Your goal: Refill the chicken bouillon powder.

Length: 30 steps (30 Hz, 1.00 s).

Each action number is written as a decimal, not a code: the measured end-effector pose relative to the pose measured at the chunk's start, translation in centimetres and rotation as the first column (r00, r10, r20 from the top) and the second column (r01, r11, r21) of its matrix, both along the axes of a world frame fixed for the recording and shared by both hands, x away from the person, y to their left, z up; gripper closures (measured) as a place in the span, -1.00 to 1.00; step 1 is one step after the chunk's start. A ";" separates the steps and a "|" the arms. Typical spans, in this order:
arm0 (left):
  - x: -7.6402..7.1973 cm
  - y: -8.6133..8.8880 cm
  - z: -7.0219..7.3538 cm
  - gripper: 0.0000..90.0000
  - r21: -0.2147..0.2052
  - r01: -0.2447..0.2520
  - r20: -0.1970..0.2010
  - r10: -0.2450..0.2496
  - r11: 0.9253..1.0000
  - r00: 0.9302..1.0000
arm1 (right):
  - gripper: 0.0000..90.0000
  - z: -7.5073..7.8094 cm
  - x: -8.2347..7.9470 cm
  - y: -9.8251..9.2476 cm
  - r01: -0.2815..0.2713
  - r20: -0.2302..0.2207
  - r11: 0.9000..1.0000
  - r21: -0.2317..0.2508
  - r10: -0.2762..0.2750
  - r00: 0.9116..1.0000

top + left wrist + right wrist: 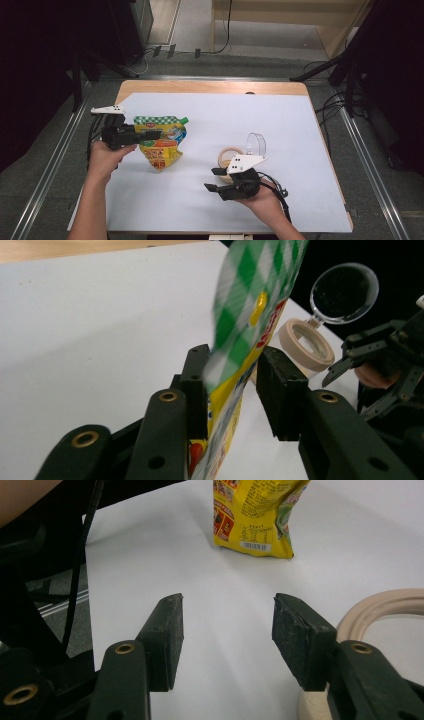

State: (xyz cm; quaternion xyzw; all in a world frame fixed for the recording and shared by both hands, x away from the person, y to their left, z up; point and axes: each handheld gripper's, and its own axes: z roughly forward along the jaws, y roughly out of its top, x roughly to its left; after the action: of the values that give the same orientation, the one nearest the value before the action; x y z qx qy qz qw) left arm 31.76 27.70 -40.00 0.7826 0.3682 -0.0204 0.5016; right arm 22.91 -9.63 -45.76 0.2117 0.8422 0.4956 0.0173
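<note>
Left hand-held gripper: near the tabletop's left edge; jaws apart, the pouch between them, one pad touching it, the other clear.
Pouch: yellow with a green-checked top (green cap at its upper right), lying on the white tabletop left of centre.
Right hand-held gripper: near the front edge, right of centre; jaws apart, nothing between them.
Beige jar: just beside the right hand-held gripper, clear lid hinged up.
</note>
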 end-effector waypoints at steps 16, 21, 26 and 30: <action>-1.1 0.8 3.2 0.15 0.073 -0.063 0.009 0.063 0.995 0.998 | 0.08 0.7 0.2 -1.1 0.038 -0.002 0.999 -0.015 -0.038 0.999; -1.5 1.4 3.8 0.11 0.097 -0.080 0.015 0.079 0.992 0.997 | 0.08 0.8 0.2 -1.5 0.038 -0.009 0.999 -0.011 -0.038 0.999; -1.8 2.1 4.0 0.09 0.090 -0.086 0.011 0.086 0.992 0.996 | 0.08 1.0 0.0 -1.7 0.037 -0.005 0.999 -0.014 -0.037 0.999; -1.9 2.8 4.0 0.08 0.091 -0.090 0.005 0.090 0.992 0.996 | 0.09 1.2 -0.2 -1.9 0.027 -0.002 1.000 -0.016 -0.027 1.000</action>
State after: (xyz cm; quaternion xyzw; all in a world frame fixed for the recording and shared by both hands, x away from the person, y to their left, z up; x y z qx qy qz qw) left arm 29.82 30.55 -36.03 0.7871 0.4035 0.0194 0.4661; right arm 22.72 -11.57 -44.55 0.2234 0.8431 0.4885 0.0245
